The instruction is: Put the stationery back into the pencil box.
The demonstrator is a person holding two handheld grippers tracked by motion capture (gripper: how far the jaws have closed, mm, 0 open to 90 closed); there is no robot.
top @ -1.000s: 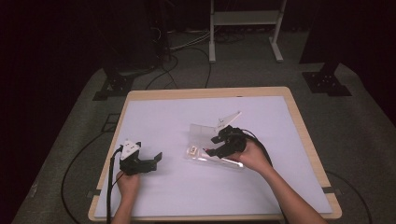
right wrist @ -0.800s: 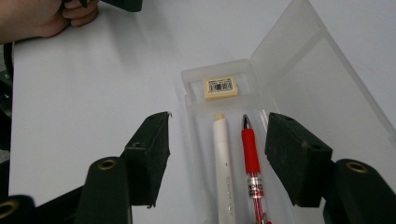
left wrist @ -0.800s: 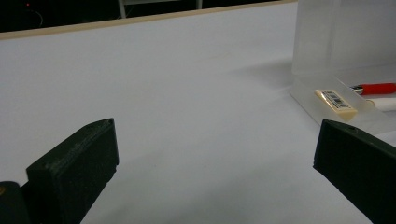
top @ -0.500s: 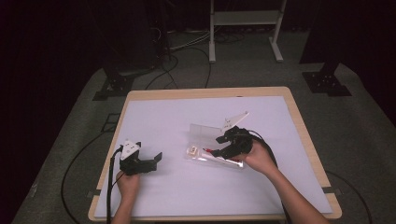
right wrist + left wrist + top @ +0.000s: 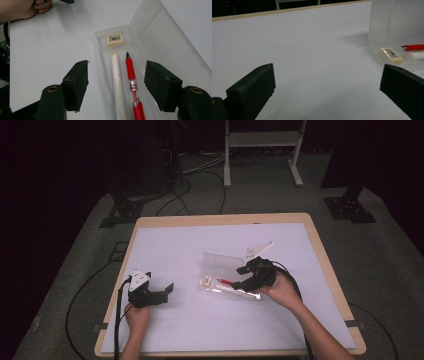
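Note:
A clear plastic pencil case [image 5: 220, 282] lies open mid-table, its lid [image 5: 170, 42] tipped back. Inside it are a small cream eraser [image 5: 114, 38], a white pen [image 5: 118, 82] and a red pen [image 5: 132, 85], side by side. My right gripper [image 5: 117, 70] hovers over the case's near end. Its jaws have just been opening and stand wide, with both pens below the gap and neither touched. My left gripper [image 5: 167, 294] rests open on the table left of the case, nothing between its fingers [image 5: 259, 82]. From there the eraser [image 5: 391, 53] and red pen [image 5: 414, 47] show at the right.
The white table top [image 5: 200, 245] has a wooden rim [image 5: 220, 219]. Black cables trail from both grippers over the near edge. Stands and cables sit on the dark floor beyond the table.
My right gripper has drawn back slightly to the right along the case and its jaws stand wider. The left gripper has not moved.

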